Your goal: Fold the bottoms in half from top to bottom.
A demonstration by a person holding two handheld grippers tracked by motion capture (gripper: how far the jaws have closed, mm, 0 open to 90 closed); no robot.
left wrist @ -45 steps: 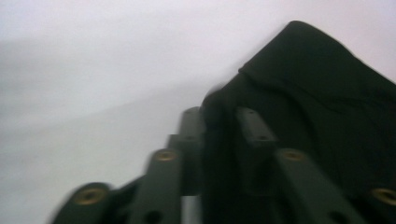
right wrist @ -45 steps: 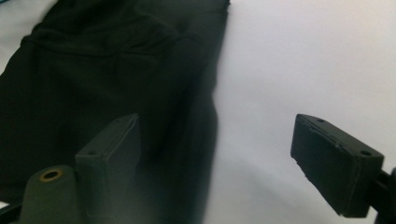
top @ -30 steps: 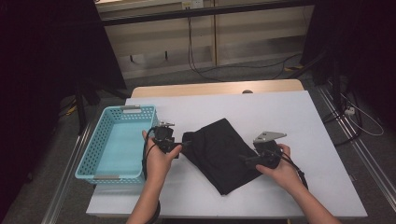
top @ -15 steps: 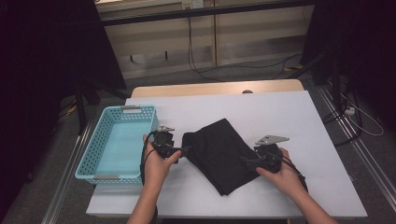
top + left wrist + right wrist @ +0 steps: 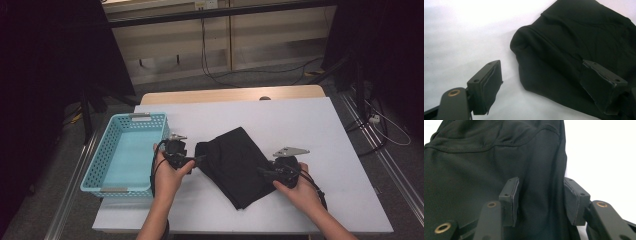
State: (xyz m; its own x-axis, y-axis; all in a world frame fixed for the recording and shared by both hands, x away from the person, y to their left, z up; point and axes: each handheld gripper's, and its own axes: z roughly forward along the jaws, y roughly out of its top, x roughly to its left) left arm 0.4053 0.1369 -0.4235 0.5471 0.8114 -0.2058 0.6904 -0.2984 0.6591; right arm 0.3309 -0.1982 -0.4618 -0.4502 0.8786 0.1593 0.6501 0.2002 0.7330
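Right claw (image 5: 541, 192) first: jaws just been closing, with the right edge of the black cloth (image 5: 237, 162) standing up between the pads. Not quite pinched yet by the look of it, so loose and gripping nothing for now. Seen from up high, same claw (image 5: 260, 171) low at the cloth's right side.

Left claw (image 5: 541, 67) spread wide and holding nothing. One pad over the cloth's near corner, the other over bare white tabletop (image 5: 300, 120). From up high, left claw (image 5: 200, 159) right at the cloth's left corner.

Probably a grab from both sides getting under way, right side ahead of the left. Nothing lifted yet.

Black cloth lying flat near the middle of the tabletop, turned cornerwise, folded over once or twice. Blue basket (image 5: 100, 160) just left of it, not touching, with nothing inside. Beyond the tabletop, a dark room, pale wooden boards at the back and cables on the floor.
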